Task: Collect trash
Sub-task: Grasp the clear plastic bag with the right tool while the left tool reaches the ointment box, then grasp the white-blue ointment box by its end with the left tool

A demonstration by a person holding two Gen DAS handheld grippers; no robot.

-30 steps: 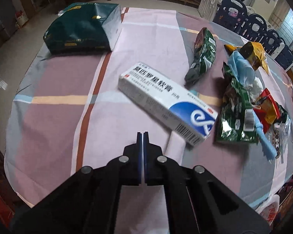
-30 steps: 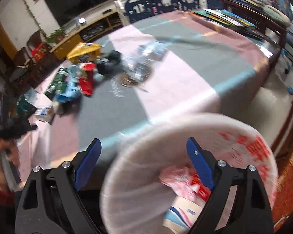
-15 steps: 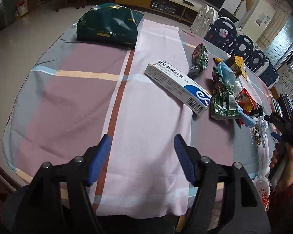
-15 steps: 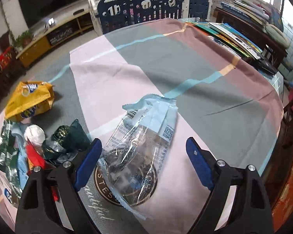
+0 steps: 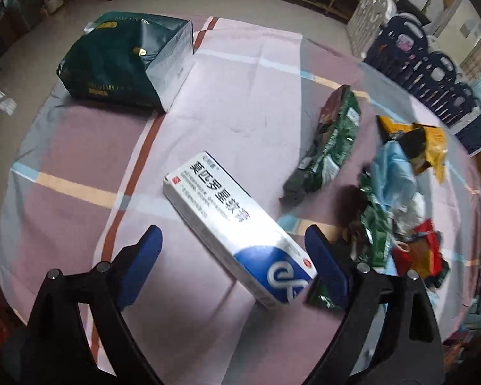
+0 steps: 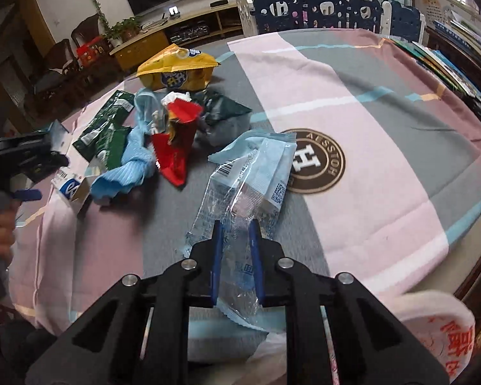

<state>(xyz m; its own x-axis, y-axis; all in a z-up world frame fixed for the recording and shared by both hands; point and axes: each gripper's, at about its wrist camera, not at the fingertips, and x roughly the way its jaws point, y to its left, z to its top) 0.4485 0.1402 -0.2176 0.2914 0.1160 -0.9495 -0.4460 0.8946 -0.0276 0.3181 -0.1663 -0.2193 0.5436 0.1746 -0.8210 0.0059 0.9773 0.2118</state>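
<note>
My right gripper [image 6: 234,235] has just been closing and now pinches the clear, crinkly plastic wrapper with pale blue ends [image 6: 250,173], lying on the grey band of the striped tablecloth [image 6: 384,147] near the table's front edge. It's feather-light, floppy and slick, so I'm gripping the near end where the film bunches. My left gripper [image 5: 232,253] has just been opening wide and straddles the white and blue cardboard medicine box [image 5: 237,224], not yet touching it. That one's stiff and light; I'd take it across its narrow sides. There's bare cloth around the box, while the wrapper pile [image 5: 397,211] crowds in on the right.
</note>
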